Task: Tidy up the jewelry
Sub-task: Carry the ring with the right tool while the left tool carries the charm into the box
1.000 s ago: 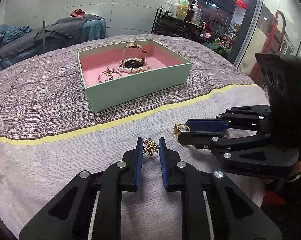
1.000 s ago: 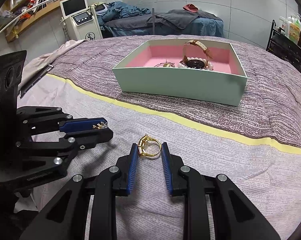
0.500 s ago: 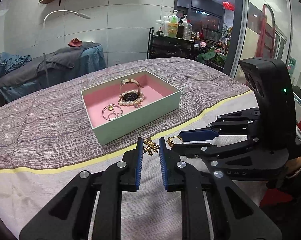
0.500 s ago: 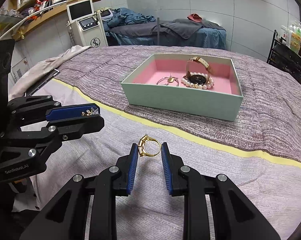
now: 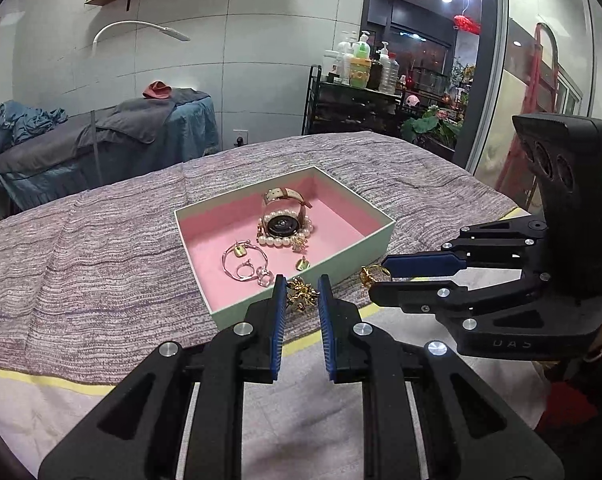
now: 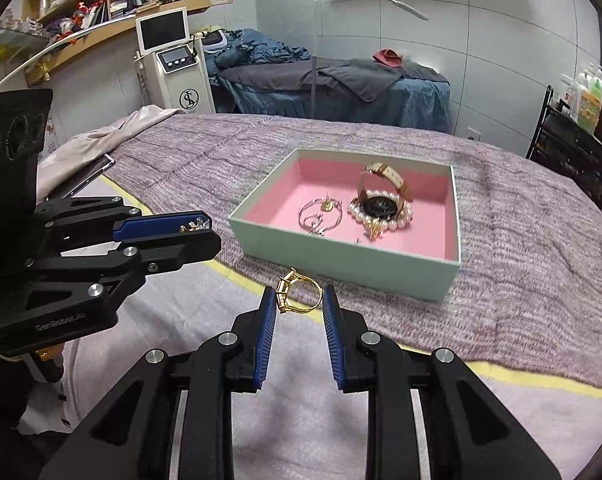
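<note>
My left gripper (image 5: 299, 289) is shut on a small gold brooch (image 5: 301, 295) and holds it in the air just before the near wall of the mint box (image 5: 333, 268). My right gripper (image 6: 297, 298) is shut on a gold ring (image 6: 298, 292), raised above the bed short of the box (image 6: 353, 258). The pink-lined box holds a watch (image 5: 283, 224) inside a pearl bracelet (image 5: 279, 241), silver hoops (image 5: 243, 264) and a small gold piece (image 5: 302, 265). Each gripper also shows in the other's view: the right one (image 5: 375, 276), the left one (image 6: 199, 227).
The box sits on a purple knitted blanket (image 5: 81, 256) with a yellow stripe (image 6: 541, 378) edging a paler sheet. Behind are a massage bed (image 5: 101, 140), a black shelf with bottles (image 5: 361, 92) and a white machine (image 6: 177, 68).
Both grippers have risen and moved toward the box, carrying the brooch and the ring; the box interior now shows more fully from above.
</note>
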A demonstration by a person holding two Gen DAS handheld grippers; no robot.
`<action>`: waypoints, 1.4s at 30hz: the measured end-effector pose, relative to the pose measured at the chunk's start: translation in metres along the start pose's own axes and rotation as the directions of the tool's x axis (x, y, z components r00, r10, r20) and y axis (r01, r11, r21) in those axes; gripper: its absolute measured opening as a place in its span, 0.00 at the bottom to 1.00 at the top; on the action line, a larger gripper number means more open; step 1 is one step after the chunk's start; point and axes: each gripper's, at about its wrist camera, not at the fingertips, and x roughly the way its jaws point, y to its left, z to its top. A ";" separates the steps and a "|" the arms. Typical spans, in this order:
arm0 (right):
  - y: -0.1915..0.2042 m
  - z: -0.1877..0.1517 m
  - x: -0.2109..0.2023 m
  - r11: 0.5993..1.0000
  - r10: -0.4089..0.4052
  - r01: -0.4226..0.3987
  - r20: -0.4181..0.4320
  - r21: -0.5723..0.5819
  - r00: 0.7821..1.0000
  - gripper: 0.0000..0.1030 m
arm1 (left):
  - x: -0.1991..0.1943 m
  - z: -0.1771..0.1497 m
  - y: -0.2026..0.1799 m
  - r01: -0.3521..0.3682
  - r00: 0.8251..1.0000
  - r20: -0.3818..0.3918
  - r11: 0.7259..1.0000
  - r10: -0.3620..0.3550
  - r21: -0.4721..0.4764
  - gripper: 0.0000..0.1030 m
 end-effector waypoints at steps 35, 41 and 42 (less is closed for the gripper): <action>-0.057 0.054 0.099 0.991 -0.131 0.127 -0.202 -0.031 0.971 0.23 | 0.151 0.039 0.038 -0.027 0.957 -0.290 1.000 0.022 -0.013 0.16; -0.056 0.056 0.102 0.991 -0.135 0.128 -0.211 -0.048 0.968 0.23 | 0.152 0.037 0.042 -0.032 0.955 -0.295 0.999 0.024 -0.025 0.16; -0.057 0.057 0.103 0.990 -0.136 0.129 -0.212 -0.048 0.968 0.23 | 0.153 0.037 0.042 -0.033 0.955 -0.295 0.999 0.023 -0.028 0.16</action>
